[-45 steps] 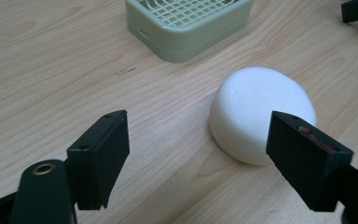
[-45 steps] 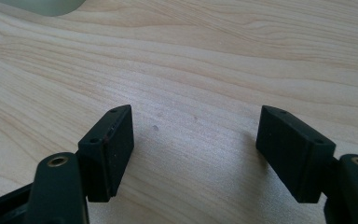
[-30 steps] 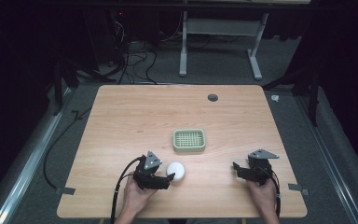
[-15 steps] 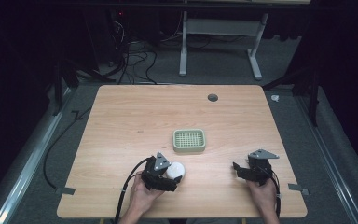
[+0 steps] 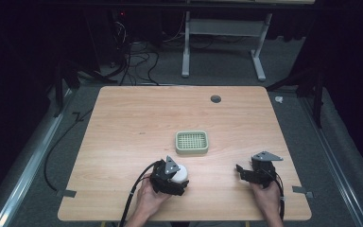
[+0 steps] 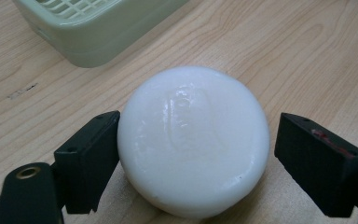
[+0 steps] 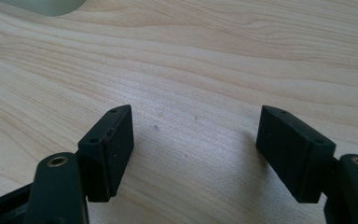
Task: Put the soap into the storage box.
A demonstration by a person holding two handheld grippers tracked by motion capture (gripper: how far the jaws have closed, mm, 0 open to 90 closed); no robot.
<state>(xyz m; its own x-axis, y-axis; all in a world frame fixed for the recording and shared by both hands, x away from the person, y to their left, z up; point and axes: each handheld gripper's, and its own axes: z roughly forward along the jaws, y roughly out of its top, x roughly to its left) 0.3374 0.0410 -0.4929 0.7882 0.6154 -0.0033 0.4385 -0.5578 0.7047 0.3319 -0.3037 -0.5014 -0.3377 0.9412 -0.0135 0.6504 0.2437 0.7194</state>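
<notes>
since a second ago our left gripper (image 6: 193,154) has slid its spread jaws around the soap bar (image 6: 193,140), which we judge slick and firm, best pinched across its rounded sides, while our right gripper (image 7: 193,154) rests spread apart.

wooden table (image 5: 123,123), white soap (image 5: 180,173), green dish (image 5: 192,142)

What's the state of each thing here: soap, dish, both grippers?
soap: flat on the table, between the left jaws, one jaw touching, the other apart
soap dish: upright, empty
left gripper: open around the soap
right gripper: open, holding nothing, low over bare table
</notes>
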